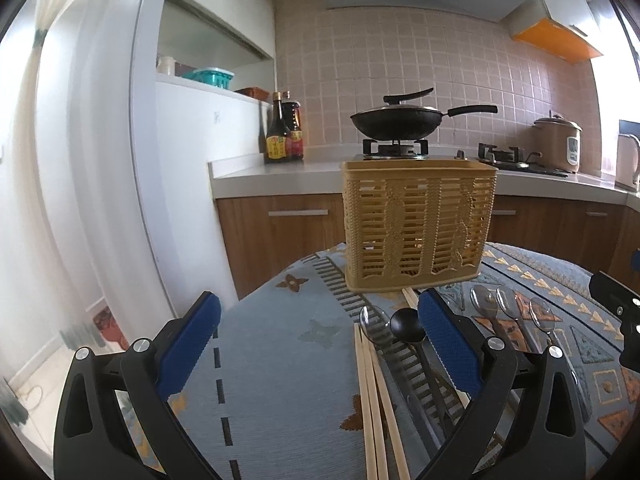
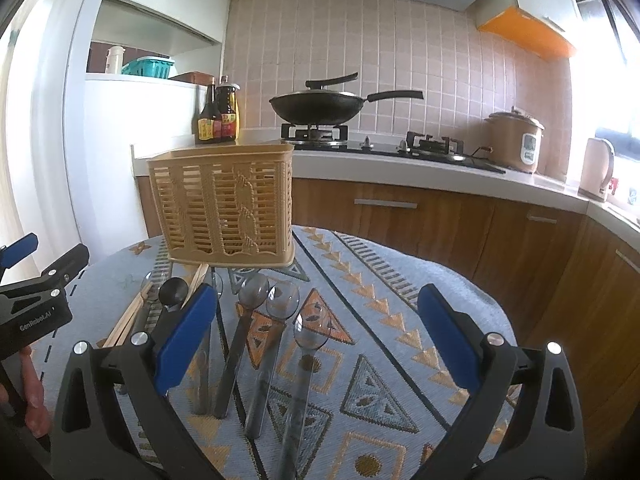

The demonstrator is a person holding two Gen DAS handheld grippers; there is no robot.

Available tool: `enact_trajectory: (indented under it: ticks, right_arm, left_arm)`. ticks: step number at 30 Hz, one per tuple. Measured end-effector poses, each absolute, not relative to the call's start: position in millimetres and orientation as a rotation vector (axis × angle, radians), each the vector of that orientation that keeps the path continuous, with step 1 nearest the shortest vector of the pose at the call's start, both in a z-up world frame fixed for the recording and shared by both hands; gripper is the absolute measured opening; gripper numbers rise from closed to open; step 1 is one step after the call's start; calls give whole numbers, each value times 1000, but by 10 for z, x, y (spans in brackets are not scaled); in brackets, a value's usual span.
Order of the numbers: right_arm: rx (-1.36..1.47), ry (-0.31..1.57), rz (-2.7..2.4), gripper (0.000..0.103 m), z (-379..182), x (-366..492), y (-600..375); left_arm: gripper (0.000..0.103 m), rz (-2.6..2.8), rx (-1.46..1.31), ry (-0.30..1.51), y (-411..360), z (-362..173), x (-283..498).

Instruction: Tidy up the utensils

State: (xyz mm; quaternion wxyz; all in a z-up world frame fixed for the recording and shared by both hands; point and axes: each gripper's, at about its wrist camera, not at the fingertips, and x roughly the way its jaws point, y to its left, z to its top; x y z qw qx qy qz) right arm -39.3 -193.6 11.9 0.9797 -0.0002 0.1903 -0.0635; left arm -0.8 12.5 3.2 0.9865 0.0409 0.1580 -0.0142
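A: How do the jaws stand?

B: The left gripper [image 1: 320, 344] has its jaws wide apart and holds nothing. The right gripper [image 2: 318, 332] also has its jaws wide apart, with nothing between the blue pads. Both hang a little above the table [image 2: 400, 280], which is covered by a blue cloth with orange triangles.

A: What lies under them?

B: Under the left gripper lie the wooden chopsticks [image 1: 374, 400], side by side. Their long axis runs from the camera toward the basket. Just beside them, on the right, is a black spoon [image 1: 407, 326], bowl toward the basket, handle toward the camera. A clear spoon [image 1: 374, 318] lies between the chopsticks and the black one.

A: And under the right gripper?

B: Three clear spoons [image 2: 280, 300] lie between its jaws. All have their bowls toward the basket and the handles toward the camera, nearly parallel, a little fanned.

A: Where is the container?

B: The yellow basket [image 2: 224, 208] stands upright at the far edge of the table, just behind the utensils. Its walls are slatted. Through the slats I see no utensil inside, but I cannot see its bottom well.

A: Behind it?

B: The kitchen counter, with a black wok [image 1: 394, 120] on the stove, two sauce bottles [image 1: 284, 132] to the left, and a rice cooker [image 2: 516, 140] to the right.
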Motion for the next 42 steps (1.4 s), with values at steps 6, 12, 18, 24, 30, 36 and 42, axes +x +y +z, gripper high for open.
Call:
enact_trajectory:
  ticks: [6, 12, 18, 24, 30, 36, 42]
  right_arm:
    - [-15, 366, -135, 96, 133, -416, -1911]
    - [-17, 359, -139, 96, 148, -427, -1905]
    - [-14, 359, -138, 96, 148, -426, -1910]
    - [-16, 358, -140, 96, 143, -426, -1900]
    - [-16, 356, -140, 96, 142, -432, -1905]
    - [-16, 357, -140, 96, 139, -432, -1902]
    - [-8, 362, -137, 96, 121, -418, -1910]
  left_arm:
    - [96, -30, 83, 309, 109, 27, -29]
    - [96, -33, 91, 306, 92, 17, -43]
    - [96, -33, 87, 308, 80, 15, -51]
    - [96, -36, 83, 314, 83, 20, -42]
    - [96, -36, 85, 314, 78, 21, -41]
    - [96, -37, 84, 317, 76, 20, -39]
    - [96, -37, 83, 318, 78, 20, -38]
